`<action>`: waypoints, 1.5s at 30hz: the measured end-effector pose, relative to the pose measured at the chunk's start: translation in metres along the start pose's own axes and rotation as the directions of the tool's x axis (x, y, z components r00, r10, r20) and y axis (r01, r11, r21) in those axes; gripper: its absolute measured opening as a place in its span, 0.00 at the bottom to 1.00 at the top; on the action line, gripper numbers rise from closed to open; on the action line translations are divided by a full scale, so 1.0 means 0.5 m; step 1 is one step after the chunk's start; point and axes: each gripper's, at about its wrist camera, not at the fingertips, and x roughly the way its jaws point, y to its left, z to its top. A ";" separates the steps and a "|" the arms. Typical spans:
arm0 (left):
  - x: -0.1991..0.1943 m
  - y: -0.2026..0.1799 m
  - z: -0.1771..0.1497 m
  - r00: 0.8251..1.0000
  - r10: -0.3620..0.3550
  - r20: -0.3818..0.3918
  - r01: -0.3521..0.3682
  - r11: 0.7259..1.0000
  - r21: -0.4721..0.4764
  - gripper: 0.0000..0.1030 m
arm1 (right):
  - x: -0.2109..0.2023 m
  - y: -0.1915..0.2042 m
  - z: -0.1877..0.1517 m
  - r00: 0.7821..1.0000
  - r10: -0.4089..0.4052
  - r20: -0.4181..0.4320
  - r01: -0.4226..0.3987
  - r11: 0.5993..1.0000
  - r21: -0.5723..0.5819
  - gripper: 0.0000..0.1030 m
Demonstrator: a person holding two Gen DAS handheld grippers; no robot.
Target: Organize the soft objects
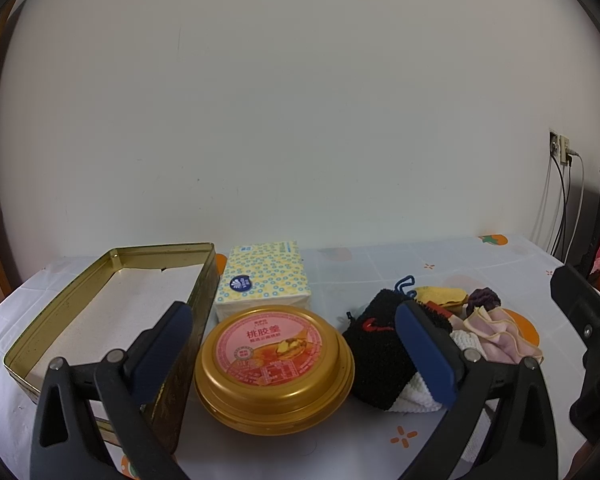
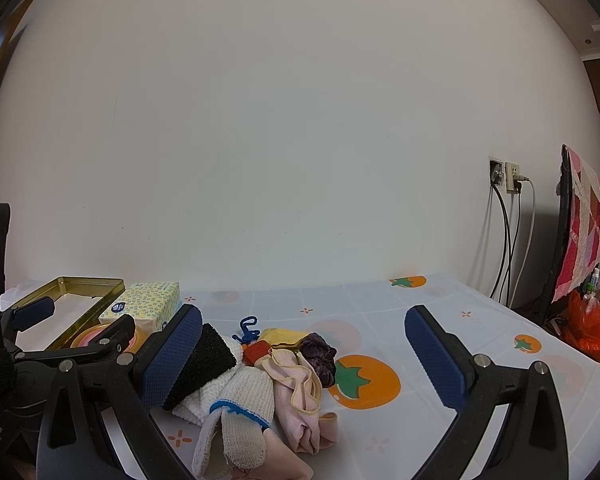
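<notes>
A heap of soft things lies on the tablecloth: a black-and-white knitted cloth (image 1: 376, 356) (image 2: 212, 356), a white knitted glove with a blue band (image 2: 244, 404), a pink cloth (image 1: 500, 336) (image 2: 300, 396), a purple scrunchie (image 1: 484, 298) (image 2: 320, 354) and a yellow cloth (image 1: 440, 294) (image 2: 282, 336). An open gold tin (image 1: 160, 250) (image 2: 84, 282) stands at the left with only a white liner inside. My left gripper (image 1: 292, 310) is open, level with a round gold tub; its right finger overlaps the black cloth. My right gripper (image 2: 304, 314) is open over the heap, holding nothing.
A patterned tissue pack (image 1: 266, 276) and the round gold tub with a pink lid (image 1: 274, 360) sit between tin and heap. Wall sockets with cables (image 2: 508, 180), a draped chair (image 2: 580, 220) and a red bag (image 2: 592, 320) are at the right. The wall is close behind.
</notes>
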 end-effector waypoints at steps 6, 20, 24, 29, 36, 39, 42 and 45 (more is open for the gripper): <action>0.000 0.000 0.000 1.000 0.000 -0.001 0.000 1.000 0.000 1.00 | -0.002 -0.001 0.002 1.000 0.000 -0.001 0.000 1.000 0.000 1.00; 0.002 -0.002 0.001 1.000 -0.004 -0.002 0.004 1.000 0.000 1.00 | 0.001 -0.005 0.004 1.000 -0.016 0.004 0.016 1.000 -0.003 1.00; 0.008 -0.003 -0.004 1.000 -0.004 -0.003 0.004 1.000 -0.002 1.00 | 0.001 -0.006 -0.002 1.000 -0.021 0.008 0.021 1.000 -0.008 1.00; 0.009 -0.004 -0.007 1.000 -0.010 -0.008 0.010 1.000 -0.003 1.00 | -0.002 -0.034 0.009 0.994 -0.088 0.067 0.090 0.995 -0.033 1.00; 0.013 -0.015 -0.016 0.990 -0.123 -0.073 0.124 0.992 0.003 1.00 | 0.089 -0.120 -0.002 0.981 0.040 -0.192 -0.024 0.996 0.085 0.58; 0.007 -0.026 -0.020 0.981 -0.175 -0.085 0.177 0.984 0.017 0.99 | 0.130 -0.131 -0.020 0.927 0.195 -0.320 -0.137 0.971 0.195 0.41; -0.001 -0.041 -0.024 0.960 -0.258 -0.110 0.262 0.965 0.021 0.99 | 0.142 -0.118 -0.033 0.883 0.295 -0.365 -0.217 0.946 0.241 0.41; -0.009 -0.061 -0.028 0.947 -0.294 -0.126 0.302 0.952 0.049 0.97 | 0.145 -0.095 -0.044 0.849 0.340 -0.405 -0.268 0.937 0.225 0.41</action>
